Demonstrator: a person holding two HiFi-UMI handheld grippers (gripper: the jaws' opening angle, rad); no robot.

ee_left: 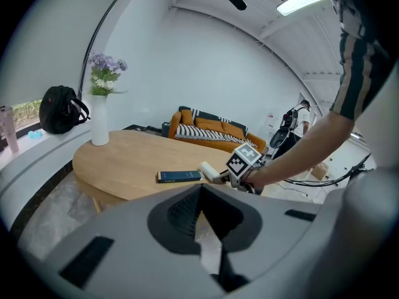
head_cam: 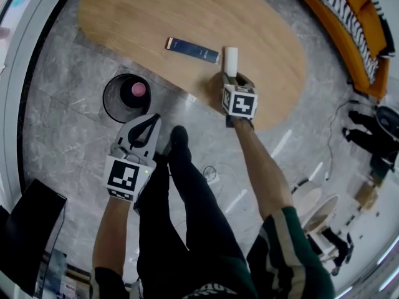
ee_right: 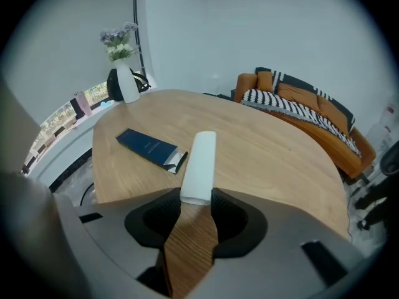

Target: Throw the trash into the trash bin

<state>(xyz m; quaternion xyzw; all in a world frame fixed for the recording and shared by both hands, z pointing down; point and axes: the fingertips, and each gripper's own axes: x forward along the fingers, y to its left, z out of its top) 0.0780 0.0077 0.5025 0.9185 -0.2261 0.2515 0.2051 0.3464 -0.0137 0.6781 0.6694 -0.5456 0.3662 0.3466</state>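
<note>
1. Left hand-held gripper (head_cam: 151,118) is held shut and empty, near the trash bin (head_cam: 118,108) on the floor (head_cam: 62,123).
2. Right hand-held gripper (ee_right: 197,195) is held wide; the near end of the white tube (ee_right: 201,161), laid on the surface (head_cam: 156,17), is seen between its jaws.
3. Only the tube's end is bracketed, so it could be nudged away or tipped out during the carry.
4. Pad contact cannot be confirmed; the pink object (head_cam: 138,89) inside the bin is not identified.
</note>
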